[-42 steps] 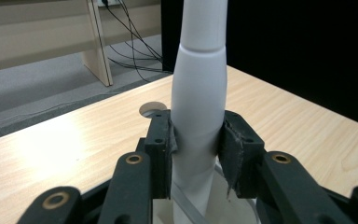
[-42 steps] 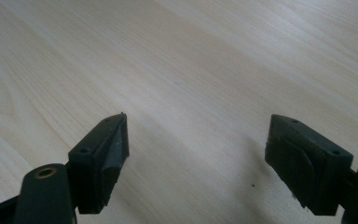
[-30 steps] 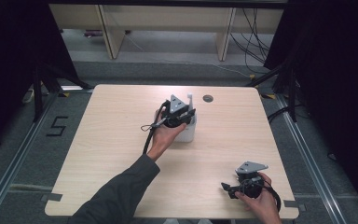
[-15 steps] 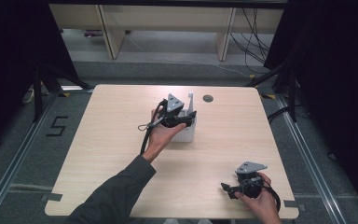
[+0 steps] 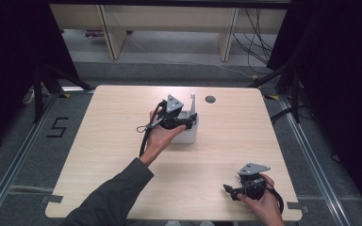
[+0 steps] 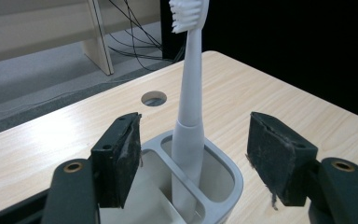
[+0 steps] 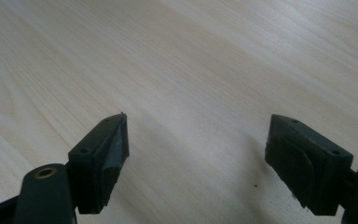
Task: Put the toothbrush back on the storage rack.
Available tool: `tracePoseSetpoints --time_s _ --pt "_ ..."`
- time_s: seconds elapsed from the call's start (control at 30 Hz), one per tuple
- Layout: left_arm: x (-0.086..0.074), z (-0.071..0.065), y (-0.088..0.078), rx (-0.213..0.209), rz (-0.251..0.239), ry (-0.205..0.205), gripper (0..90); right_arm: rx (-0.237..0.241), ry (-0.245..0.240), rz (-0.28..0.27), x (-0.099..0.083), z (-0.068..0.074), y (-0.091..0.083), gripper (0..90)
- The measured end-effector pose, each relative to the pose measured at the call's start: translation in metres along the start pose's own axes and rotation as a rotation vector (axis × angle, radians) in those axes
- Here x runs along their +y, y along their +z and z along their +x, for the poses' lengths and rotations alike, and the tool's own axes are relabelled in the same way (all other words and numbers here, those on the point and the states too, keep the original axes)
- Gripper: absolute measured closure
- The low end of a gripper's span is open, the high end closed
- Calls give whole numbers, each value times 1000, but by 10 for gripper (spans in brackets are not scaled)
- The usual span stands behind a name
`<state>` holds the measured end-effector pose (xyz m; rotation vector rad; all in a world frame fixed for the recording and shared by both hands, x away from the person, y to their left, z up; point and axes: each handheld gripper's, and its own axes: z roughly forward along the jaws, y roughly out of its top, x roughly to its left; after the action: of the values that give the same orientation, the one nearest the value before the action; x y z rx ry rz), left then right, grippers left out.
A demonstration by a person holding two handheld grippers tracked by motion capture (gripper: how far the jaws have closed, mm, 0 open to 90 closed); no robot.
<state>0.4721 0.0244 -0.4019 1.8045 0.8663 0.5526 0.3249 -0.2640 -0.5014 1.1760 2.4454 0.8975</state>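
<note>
Pale wood table [image 5: 122,155], toothbrush [image 6: 190,93] upright in grey holder [image 6: 223,179].
Left gripper [image 6: 193,161] at holder, jaws just been opening, now wide either side of handle, pads clear. Right gripper [image 7: 196,158] near front edge, wide, empty, over bare wood.

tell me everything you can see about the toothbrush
The toothbrush is white, plastic by its look, with white bristles at the top, a slim neck and a thicker lower body. It stands nearly upright, head up, in one compartment of a pale grey holder on the wooden table. The left gripper has just been opening; its pads stand apart on either side and do not touch it.
</note>
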Motion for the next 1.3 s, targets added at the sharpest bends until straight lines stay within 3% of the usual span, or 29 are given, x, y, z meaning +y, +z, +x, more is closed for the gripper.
tracePoseSetpoints --time_s 0.33,0.5,0.57,0.83,1.0,1.13,1.27,1.3 --pt "0 6 -15 2 6 13 311 -2 11 4 0 0 0 221" --pt "-3 13 -26 -5 8 5 289 0 -27 -10 0 -2 1 221" --pt "-6 17 -33 0 0 6 288 -2 16 2 0 0 0 220" --pt "-15 25 -66 16 -26 30 287 -9 -1 -5 -1 -1 0 221" --pt "-24 30 -83 3 -3 46 278 -6 3 -10 0 0 1 221" --pt "-34 33 -92 4 18 67 275 -10 -37 -24 0 -3 3 221" --pt "-42 34 -101 5 17 67 275 -11 -31 -17 0 -3 2 221" --pt "-43 34 -103 2 19 69 274 -8 -5 -3 0 -1 1 221"
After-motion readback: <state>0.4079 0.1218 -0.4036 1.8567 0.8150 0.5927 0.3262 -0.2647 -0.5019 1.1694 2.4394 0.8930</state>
